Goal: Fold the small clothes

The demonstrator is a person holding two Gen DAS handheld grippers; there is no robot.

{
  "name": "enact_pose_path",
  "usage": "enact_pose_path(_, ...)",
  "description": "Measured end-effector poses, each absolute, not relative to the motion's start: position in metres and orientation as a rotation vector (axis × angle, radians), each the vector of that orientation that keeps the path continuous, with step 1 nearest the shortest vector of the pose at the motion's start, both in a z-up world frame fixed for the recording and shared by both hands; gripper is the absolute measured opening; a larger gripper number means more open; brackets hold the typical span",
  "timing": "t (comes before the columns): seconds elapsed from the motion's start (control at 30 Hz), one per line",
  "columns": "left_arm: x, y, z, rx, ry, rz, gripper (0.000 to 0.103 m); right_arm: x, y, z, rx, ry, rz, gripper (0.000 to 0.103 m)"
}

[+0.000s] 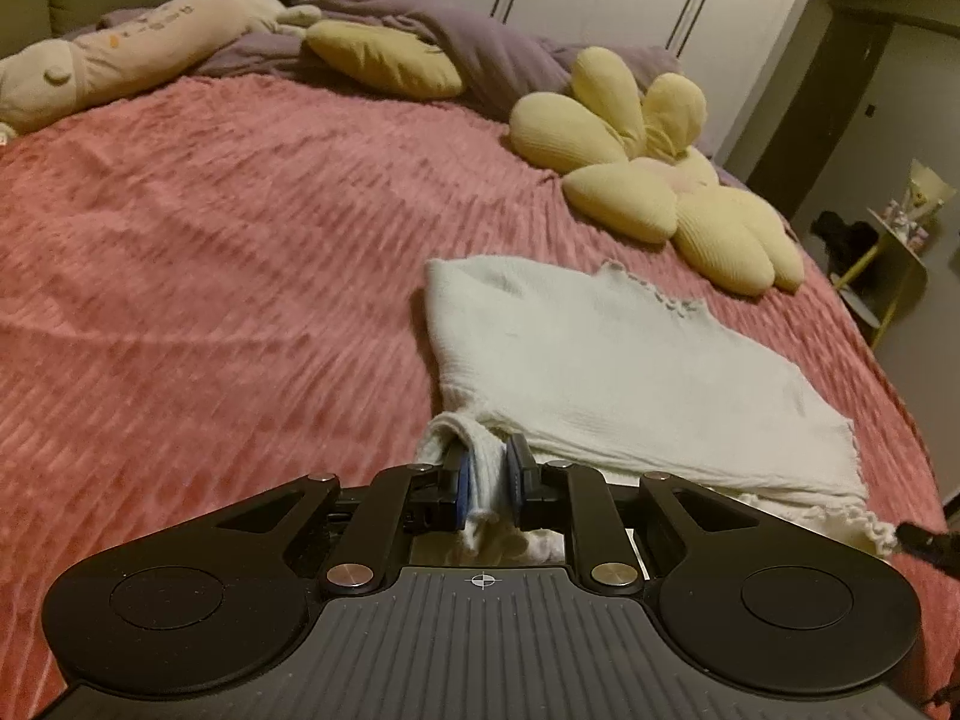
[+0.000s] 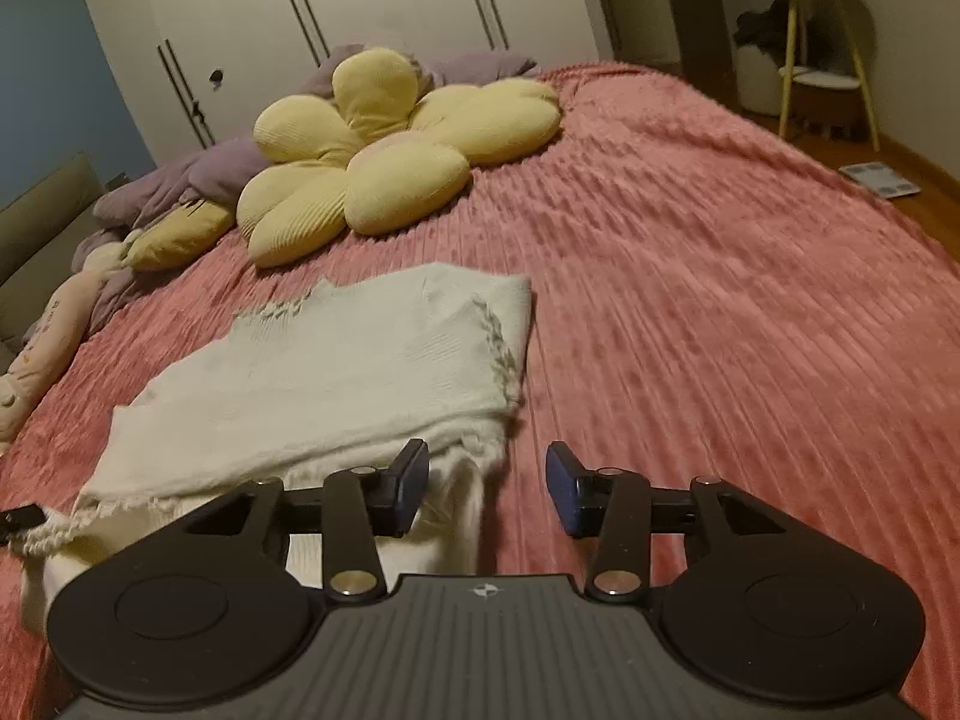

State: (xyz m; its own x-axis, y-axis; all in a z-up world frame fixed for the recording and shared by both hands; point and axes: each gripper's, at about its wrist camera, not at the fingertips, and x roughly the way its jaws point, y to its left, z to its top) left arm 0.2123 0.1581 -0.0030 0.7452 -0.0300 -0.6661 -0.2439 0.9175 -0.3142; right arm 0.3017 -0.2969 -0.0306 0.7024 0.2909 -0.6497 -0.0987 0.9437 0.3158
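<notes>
While the left gripper (image 1: 489, 474) pinches the folded white knit garment's (image 1: 606, 360) near corner, the right gripper (image 2: 487, 489) gapes empty beside its right edge.

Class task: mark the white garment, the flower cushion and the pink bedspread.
white garment (image 1: 600, 354), left wrist view, flat middle.
flower cushion (image 2: 396, 180), right wrist view, near its centre.
pink bedspread (image 2: 750, 312), right wrist view, bare ribbed area.
</notes>
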Motion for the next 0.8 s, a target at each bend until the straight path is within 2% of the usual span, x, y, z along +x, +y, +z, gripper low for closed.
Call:
enact_pose_path(0.07,0.211,0.159,-0.002,-0.411,0.714,0.141,0.035,0.300,-0.297,-0.033,0.259,0.777,0.266,0.043)
enact_pose_path(0.1,0.209,0.160,0.000,-0.401,0.693,0.170,0.051,0.299,-0.296,-0.034,0.250,0.779,0.293,0.047)
enact_pose_path(0.17,0.205,0.164,0.005,-0.398,0.648,0.185,0.055,0.298,-0.290,-0.034,0.221,0.777,0.325,0.054)
enact_pose_path(0.37,0.221,0.154,-0.009,-0.260,0.776,0.095,0.057,0.304,-0.277,-0.036,0.161,0.774,0.351,0.055)
enact_pose_path(0.47,0.226,0.146,-0.023,-0.238,0.820,0.064,0.052,0.309,-0.271,-0.044,0.143,0.794,0.353,0.055)
enact_pose_path(0.57,0.230,0.141,-0.033,-0.227,0.847,0.074,0.041,0.311,-0.267,-0.047,0.145,0.800,0.349,0.055)
enact_pose_path(0.6,0.231,0.141,-0.034,-0.219,0.848,0.081,0.034,0.311,-0.265,-0.046,0.141,0.796,0.352,0.055)
enact_pose_path(0.7,0.231,0.139,-0.035,-0.200,0.836,0.091,0.013,0.313,-0.260,-0.046,0.110,0.793,0.360,0.045)
enact_pose_path(0.77,0.229,0.136,-0.032,-0.172,0.815,0.092,0.013,0.314,-0.257,-0.046,0.094,0.792,0.359,0.039)
enact_pose_path(0.8,0.228,0.134,-0.031,-0.158,0.805,0.085,0.012,0.314,-0.257,-0.046,0.091,0.789,0.357,0.030)
